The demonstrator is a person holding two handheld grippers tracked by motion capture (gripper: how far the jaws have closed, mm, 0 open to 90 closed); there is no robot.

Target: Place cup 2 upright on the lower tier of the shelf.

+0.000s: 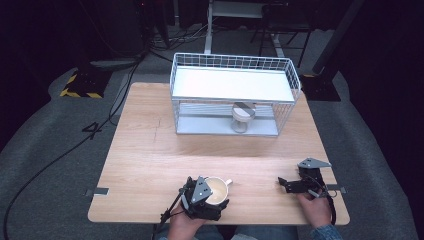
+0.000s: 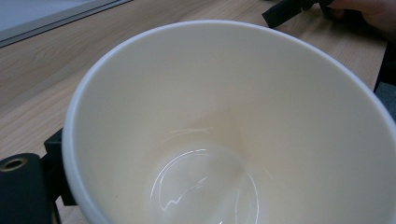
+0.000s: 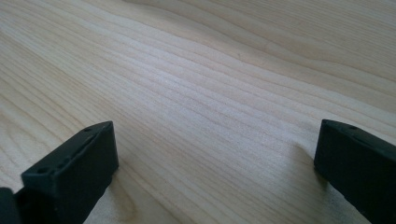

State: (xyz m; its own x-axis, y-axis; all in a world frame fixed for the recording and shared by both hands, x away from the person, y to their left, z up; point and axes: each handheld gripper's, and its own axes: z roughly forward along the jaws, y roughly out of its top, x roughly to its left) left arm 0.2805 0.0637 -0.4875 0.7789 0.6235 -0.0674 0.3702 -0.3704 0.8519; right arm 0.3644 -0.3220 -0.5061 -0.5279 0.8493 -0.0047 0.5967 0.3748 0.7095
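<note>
While the person's left hand sits at the near edge of the wooden table (image 1: 150, 150), the left gripper (image 1: 212, 197) is closed on the cream mug (image 1: 217, 190). From the high view, the mug stands near the front of the table, a bit left of the middle, and its little handle sticks out to the right. From the left gripper view, the mug (image 2: 224, 130) is very close and you look right down into it. It is shiny and has nothing in it, and a black jaw presses on its rim at the lower left. Over on the right, the right gripper (image 1: 286, 184) rests low on the table, well apart from the mug. Its two black jaws stand wide apart with bare wood between them, so it holds nothing. At the far side of the table stands a white wire rack (image 1: 232, 92), and a small round jar (image 1: 243, 117) sits on its lower shelf.
</note>
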